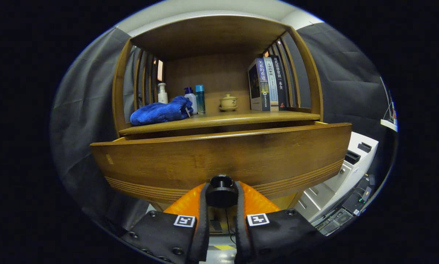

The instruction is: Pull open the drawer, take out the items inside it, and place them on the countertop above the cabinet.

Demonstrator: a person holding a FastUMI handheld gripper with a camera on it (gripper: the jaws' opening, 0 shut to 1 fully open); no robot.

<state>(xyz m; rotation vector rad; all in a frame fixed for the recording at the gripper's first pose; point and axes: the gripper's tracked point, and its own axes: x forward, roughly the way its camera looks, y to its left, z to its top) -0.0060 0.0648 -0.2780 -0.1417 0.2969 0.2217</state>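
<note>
Grey cloth is hanging in soft creases at the far left, beside the wooden cabinet. The cabinet's side is curving upward as a smooth bent post, with thin vertical slats standing behind it. On the worktop, a flat plank of warm brown grain, a fluffy blue towel is lying crumpled at the left. Just behind it a small white pump bottle is standing upright, and to the towel's right a white bottle with a blue cap and a slim teal bottle are standing close together. Near the middle a round, pale lidded cup is sitting on its saucer. Further right, three books are standing upright, leaning against the right-hand slats.

Below the worktop the drawer is sitting pulled out, its broad wooden front bowing toward the camera, with fine grooved lines running along its lower edge. What is lying inside it cannot be seen over the front.

At the middle of the drawer front a round black knob is sitting between the jaws of the gripper, which are clenching on it from both sides. To the right, beyond the cabinet, white boxy units with dark handles are standing on the floor.
</note>
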